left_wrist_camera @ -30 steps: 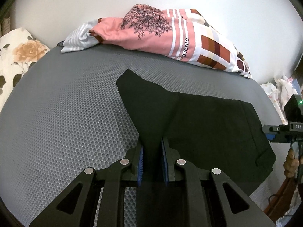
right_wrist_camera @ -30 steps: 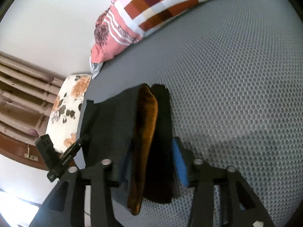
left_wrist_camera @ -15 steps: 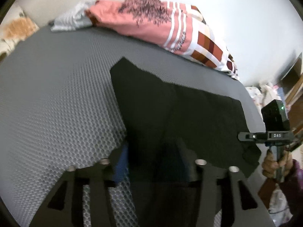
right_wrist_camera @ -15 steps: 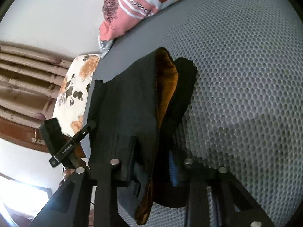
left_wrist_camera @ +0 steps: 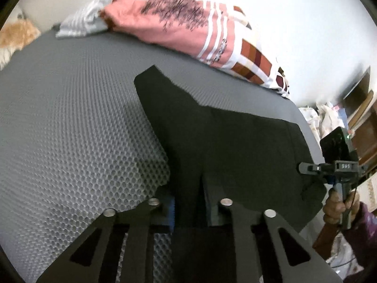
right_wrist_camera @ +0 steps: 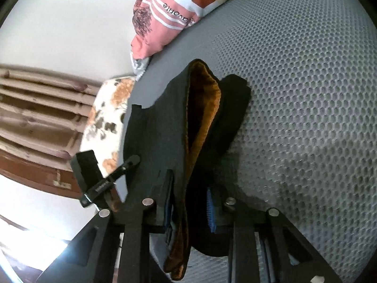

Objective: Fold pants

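Dark pants [left_wrist_camera: 231,139] lie spread on the grey honeycomb mat [left_wrist_camera: 70,127]. My left gripper [left_wrist_camera: 188,202] is shut on one end of the pants and holds the cloth lifted between its blue pads. In the right wrist view the pants [right_wrist_camera: 162,132] hang folded lengthwise, showing an orange-brown lining [right_wrist_camera: 205,108]. My right gripper [right_wrist_camera: 188,202] is shut on that end of the pants. The right gripper also shows in the left wrist view [left_wrist_camera: 334,167], held by a hand, and the left gripper shows in the right wrist view [right_wrist_camera: 103,179].
A pink patterned pillow [left_wrist_camera: 188,28] lies at the far edge of the mat, also seen in the right wrist view [right_wrist_camera: 165,14]. A floral cushion [right_wrist_camera: 106,122] sits beside the mat. Wooden furniture [left_wrist_camera: 360,129] stands to the right.
Both grippers have lifted and pulled back with the pants held. The cloth now hangs freer above the mat, and the left view has tilted toward the pillow.
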A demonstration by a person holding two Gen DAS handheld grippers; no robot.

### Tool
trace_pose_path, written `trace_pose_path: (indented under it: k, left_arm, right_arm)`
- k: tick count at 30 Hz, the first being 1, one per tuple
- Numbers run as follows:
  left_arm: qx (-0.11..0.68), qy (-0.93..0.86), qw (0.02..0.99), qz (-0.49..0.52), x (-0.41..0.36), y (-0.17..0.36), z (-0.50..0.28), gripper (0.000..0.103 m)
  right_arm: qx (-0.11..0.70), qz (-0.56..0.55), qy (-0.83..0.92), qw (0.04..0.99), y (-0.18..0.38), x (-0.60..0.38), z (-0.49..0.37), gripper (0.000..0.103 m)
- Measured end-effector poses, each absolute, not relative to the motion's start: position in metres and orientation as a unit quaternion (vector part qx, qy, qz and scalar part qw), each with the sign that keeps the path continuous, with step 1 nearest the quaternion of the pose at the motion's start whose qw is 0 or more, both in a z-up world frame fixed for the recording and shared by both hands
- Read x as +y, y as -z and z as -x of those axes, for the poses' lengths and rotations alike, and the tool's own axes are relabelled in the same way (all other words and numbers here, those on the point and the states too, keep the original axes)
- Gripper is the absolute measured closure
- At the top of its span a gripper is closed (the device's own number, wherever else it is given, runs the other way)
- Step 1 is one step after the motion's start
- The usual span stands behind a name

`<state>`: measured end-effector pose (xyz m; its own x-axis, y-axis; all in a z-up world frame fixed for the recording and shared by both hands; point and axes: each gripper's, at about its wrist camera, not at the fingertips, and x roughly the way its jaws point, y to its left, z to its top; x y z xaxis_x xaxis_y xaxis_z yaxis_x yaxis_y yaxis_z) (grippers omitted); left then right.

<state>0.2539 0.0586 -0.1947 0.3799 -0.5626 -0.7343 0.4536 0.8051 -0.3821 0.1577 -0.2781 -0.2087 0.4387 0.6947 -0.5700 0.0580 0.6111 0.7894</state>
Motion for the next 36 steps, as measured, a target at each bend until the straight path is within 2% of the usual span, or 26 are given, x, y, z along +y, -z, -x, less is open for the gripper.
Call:
trace_pose_path:
  k: [9, 21, 36]
  left_arm:
    - [0.434, 0.279, 0.855, 0.06, 0.077, 0.172, -0.263, 0.087]
    - [0.385, 0.216, 0.897, 0.022, 0.113, 0.135, -0.307, 0.087]
    - [0.372, 0.164, 0.913, -0.022, 0.145, 0.145, -0.383, 0.087]
  right_arm:
    - [0.462, -0.41, -0.238, 0.75, 0.188, -0.258, -0.174, 0.081]
    - [0.435, -0.433, -0.271, 0.742, 0.18, -0.214, -0.248, 0.081]
    - [0.437, -0.428, -0.281, 0.74, 0.193, -0.162, -0.337, 0.082]
